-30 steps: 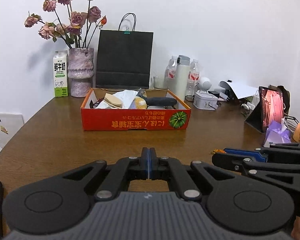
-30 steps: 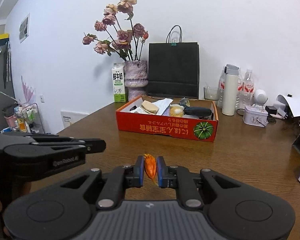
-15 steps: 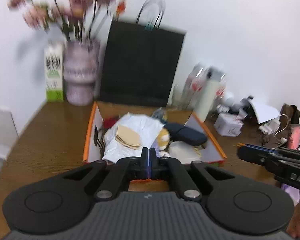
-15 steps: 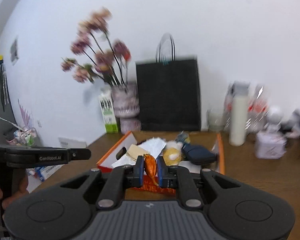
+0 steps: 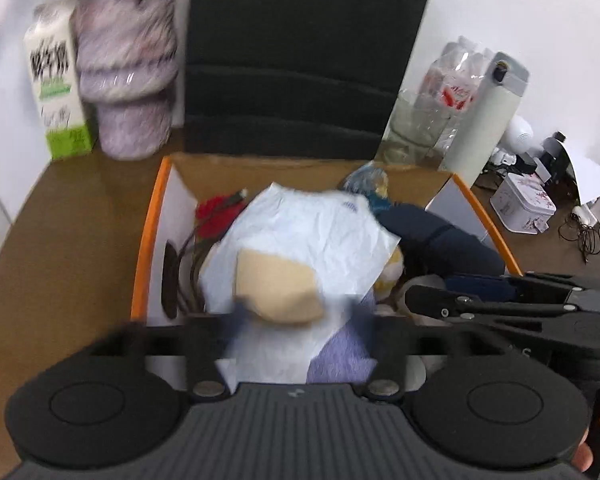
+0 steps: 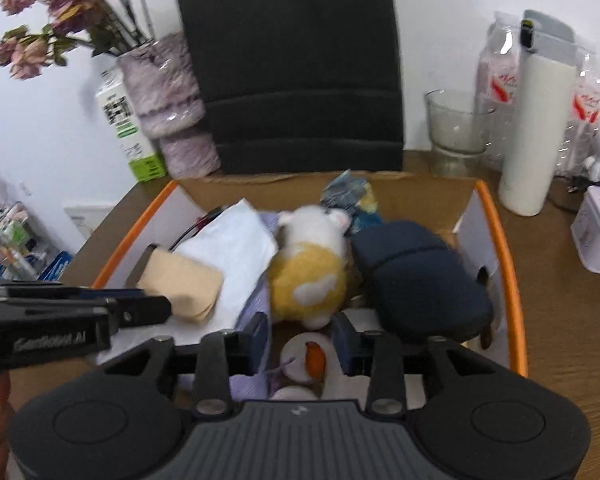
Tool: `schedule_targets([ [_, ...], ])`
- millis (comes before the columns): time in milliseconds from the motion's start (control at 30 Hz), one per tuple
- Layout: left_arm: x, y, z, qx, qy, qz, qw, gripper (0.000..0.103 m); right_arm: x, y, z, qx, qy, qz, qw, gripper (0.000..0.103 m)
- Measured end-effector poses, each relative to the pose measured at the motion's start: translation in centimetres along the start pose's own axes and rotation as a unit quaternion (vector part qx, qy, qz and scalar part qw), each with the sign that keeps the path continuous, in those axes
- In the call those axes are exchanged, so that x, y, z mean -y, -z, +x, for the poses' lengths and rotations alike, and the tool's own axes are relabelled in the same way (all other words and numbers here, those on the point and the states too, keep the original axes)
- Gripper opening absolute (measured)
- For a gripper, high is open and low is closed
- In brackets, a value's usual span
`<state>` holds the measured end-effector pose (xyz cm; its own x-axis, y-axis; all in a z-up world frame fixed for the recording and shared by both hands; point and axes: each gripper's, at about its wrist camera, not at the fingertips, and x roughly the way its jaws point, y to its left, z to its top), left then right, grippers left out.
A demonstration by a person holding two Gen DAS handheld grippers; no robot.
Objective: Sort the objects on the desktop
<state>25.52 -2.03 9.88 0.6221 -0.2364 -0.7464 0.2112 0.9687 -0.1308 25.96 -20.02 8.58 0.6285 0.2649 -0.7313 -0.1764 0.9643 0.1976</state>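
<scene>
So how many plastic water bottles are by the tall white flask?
2: one water bottle just left of the flask, another just right of it, both partly hidden behind it. More may be hidden.

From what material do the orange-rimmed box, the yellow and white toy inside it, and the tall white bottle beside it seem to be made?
Orange-rimmed box: probably corrugated cardboard; its far wall is bare matte brown with a ragged top edge.
Yellow and white toy: soft plush fabric, judging by its fuzzy, rounded surface.
Tall white bottle: smooth white body with a grey cap; coated metal or plastic, the view cannot settle which.
</scene>
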Motion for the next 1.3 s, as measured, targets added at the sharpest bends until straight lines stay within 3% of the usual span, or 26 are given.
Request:
schedule_targets([
  [67, 0.4, -0.1, -0.7, 0.024, -0.021, -0.002, 0.9995, 0.102, 0.4, -0.2, -0.6, 0.01, 0.009, 0.005, 1.0, 0.057],
  [267, 0.8, 0.2, -2.5, 0.027, -0.02, -0.022, 0.9992, 0.103, 1.0, 0.4, -3.7, 0.04, 0.06, -0.01, 0.997, 0.084],
  [333, 0.9, 1.1, -3.5, 0.032, -0.025, -0.023, 0.9989, 0.103, 0.9, 0.9, -5.2, 0.054, 0.072, -0.01, 0.996, 0.088],
  [533, 1.6, 6.2, -7.2, 0.065, -0.044, -0.028, 0.9965, 0.103, 0.7, 4.3, -9.3, 0.084, 0.073, 0.009, 0.994, 0.09],
  [767, 3.6, 15.2, -11.1, 0.11, -0.052, -0.001, 0.9926, 0.103, -1.3, 12.5, -12.6, 0.129, 0.1, -0.015, 0.986, 0.095],
  [933, 4.5, 20.5, -11.7, 0.118, -0.064, 0.025, 0.9907, 0.103, -2.7, 17.8, -13.0, 0.11, 0.095, -0.04, 0.989, 0.095],
  [1067, 4.2, 23.8, -10.7, 0.099, -0.059, 0.009, 0.9933, 0.103, -3.3, 21.2, -12.5, 0.095, 0.093, -0.043, 0.99, 0.095],
  [1167, 3.8, 25.2, -9.6, 0.087, -0.066, 0.005, 0.994, 0.103, -3.3, 23.2, -11.7, 0.084, 0.094, -0.038, 0.991, 0.095],
  [1300, 4.0, 25.8, -8.8, 0.08, -0.079, 0.035, 0.993, 0.103, -2.9, 24.9, -10.6, 0.078, 0.103, -0.03, 0.991, 0.097],
])
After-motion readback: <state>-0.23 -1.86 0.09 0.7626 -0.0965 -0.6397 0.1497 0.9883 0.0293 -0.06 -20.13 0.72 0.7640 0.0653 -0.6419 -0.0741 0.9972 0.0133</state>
